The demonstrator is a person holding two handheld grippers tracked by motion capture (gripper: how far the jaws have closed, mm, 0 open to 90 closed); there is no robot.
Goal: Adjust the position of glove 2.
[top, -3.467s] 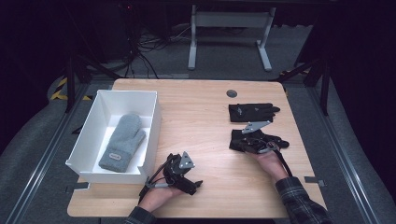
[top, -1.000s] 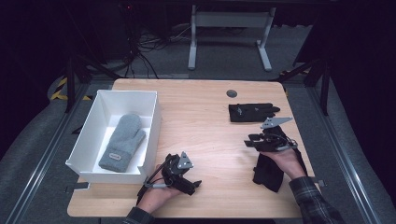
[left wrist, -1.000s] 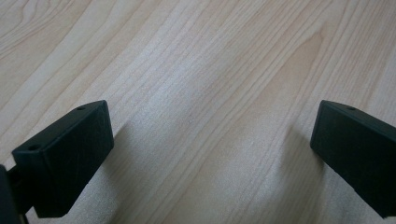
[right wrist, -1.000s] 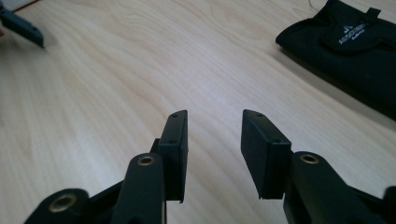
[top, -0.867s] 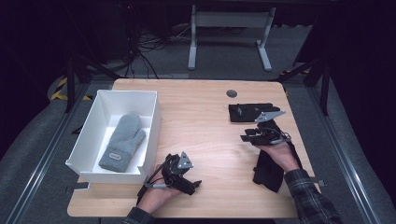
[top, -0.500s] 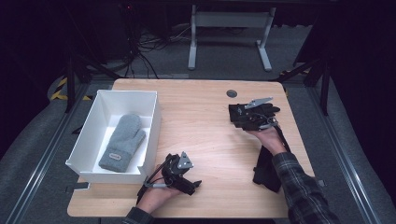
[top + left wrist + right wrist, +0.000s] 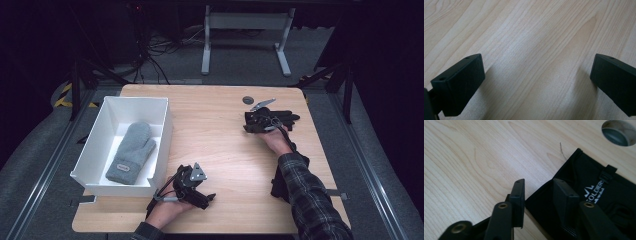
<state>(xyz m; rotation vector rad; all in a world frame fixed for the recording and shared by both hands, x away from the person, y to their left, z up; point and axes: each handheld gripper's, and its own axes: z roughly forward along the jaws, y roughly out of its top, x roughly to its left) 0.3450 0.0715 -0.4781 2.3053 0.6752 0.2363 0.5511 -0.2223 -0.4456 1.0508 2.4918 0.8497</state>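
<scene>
A black glove [image 7: 287,117] with white lettering lies at the table's far right. My right gripper [image 7: 260,120] is down at its left end. In the right gripper view its jaws [image 7: 540,182] straddle the cuff corner of this glove [image 7: 599,195]: one jaw stands over bare wood, the other over the fabric. They have just been closing, a gap still shows, and the glove's edge sits between them. A second black glove [image 7: 282,182] lies by the right sleeve, partly hidden. My left gripper [image 7: 202,197] rests near the front edge, open [image 7: 537,67] over bare wood.
A white box [image 7: 135,100] stands at the left with a grey mitten [image 7: 131,152] inside. A round cable hole [image 7: 248,100] sits in the tabletop just behind the right gripper, and it also appears in the right gripper view [image 7: 617,132].
The right hand has moved from the front right, leaving one black glove there, toward the back onto the other glove. The left gripper has stayed still.
</scene>
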